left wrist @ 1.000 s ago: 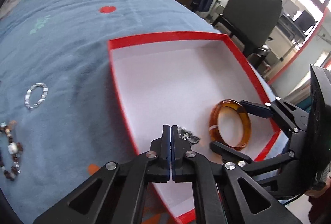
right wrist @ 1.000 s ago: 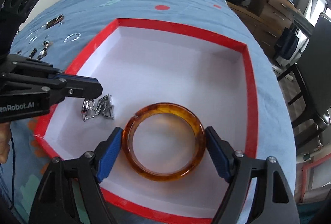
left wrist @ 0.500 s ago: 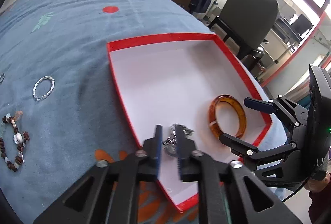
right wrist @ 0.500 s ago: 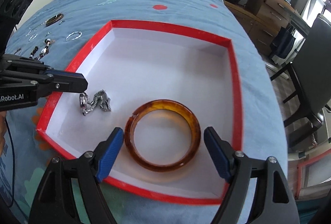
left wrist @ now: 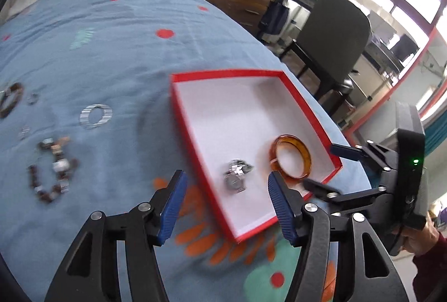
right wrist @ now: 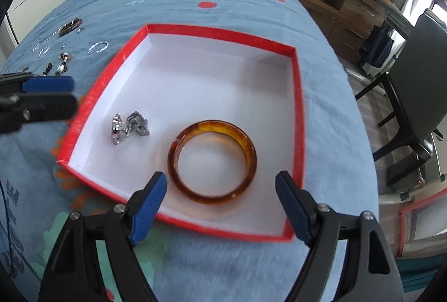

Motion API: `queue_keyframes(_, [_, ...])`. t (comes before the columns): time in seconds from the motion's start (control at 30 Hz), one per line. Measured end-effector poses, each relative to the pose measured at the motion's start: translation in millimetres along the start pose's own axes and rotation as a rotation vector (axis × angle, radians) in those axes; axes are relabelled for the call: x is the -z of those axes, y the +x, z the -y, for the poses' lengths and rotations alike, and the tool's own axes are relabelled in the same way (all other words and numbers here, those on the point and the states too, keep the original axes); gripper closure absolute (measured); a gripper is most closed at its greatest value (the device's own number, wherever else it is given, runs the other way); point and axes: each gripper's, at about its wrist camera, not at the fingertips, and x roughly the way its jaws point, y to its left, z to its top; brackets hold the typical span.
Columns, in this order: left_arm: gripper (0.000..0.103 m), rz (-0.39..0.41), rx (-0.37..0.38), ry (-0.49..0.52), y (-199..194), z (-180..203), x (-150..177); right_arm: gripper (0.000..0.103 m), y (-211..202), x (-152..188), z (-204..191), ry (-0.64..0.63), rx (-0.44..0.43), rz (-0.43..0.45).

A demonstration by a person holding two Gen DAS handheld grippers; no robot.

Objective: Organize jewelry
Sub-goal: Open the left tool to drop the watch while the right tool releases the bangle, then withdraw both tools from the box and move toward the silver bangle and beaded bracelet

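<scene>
1. Between and just beyond the left gripper (left wrist: pixel 225 200), whose jaws are opening, a silver watch (left wrist: pixel 237 176) lies on the white floor of the red box (left wrist: pixel 307 112); the blue pads stand clear of it and press on nothing
2. Right of the watch from that gripper's view, an amber bangle (left wrist: pixel 290 159) lies flat in the same box, close to the box's near right corner and apart from the watch
3. Ahead of the right gripper (right wrist: pixel 220 191), the amber bangle (right wrist: pixel 212 159) lies between the lines of its two blue pads but beyond the tips; the jaws stand wide apart and grip nothing
4. Left of the bangle in the right wrist view, the silver watch (right wrist: pixel 128 127) sits crumpled near the left wall of the red box (right wrist: pixel 299 117), with the left gripper's fingers (right wrist: pixel 47 84) outside that wall
5. Left of the left gripper, outside the box, a beaded bracelet (left wrist: pixel 51 170), a silver link bracelet (left wrist: pixel 96 116) and a dark bangle (left wrist: pixel 11 103) lie on the blue bedspread (left wrist: pixel 97 36), well apart from the box
6. Beyond the bed on the right stands a dark office chair (left wrist: pixel 332 34); a hand (left wrist: pixel 421 237) holds the right gripper at the lower right edge
</scene>
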Motion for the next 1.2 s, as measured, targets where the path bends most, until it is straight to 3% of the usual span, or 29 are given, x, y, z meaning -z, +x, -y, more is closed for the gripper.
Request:
queue_keyframes(0.27, [0.039,0.111,-0.138,-0.041,-101,-54,32,0.024,-91,23,9,0.056,0.103,0.051])
queue_keyframes(0.47, [0.034,0.229,-0.269,-0.079,-194,-102,74,0.024,-185,22,-1,0.124,0.163,0.193])
queue_keyframes(0.67, [0.033,0.300,-0.402,-0.109,-275,-152,118,0.024,-243,19,-43,0.151,0.140,0.322])
queue_keyframes(0.77, [0.027,0.317,-0.456,-0.149,-304,-175,134,0.024,-255,18,-63,0.153,0.100,0.365])
queue_keyframes(0.9, [0.017,0.346,-0.512,-0.173,-325,-193,148,0.024,-262,16,-88,0.141,0.062,0.404])
queue_keyframes(1.2, [0.016,0.326,-0.531,-0.216,-306,-218,161,0.024,-237,4,-127,0.154,-0.005,0.433])
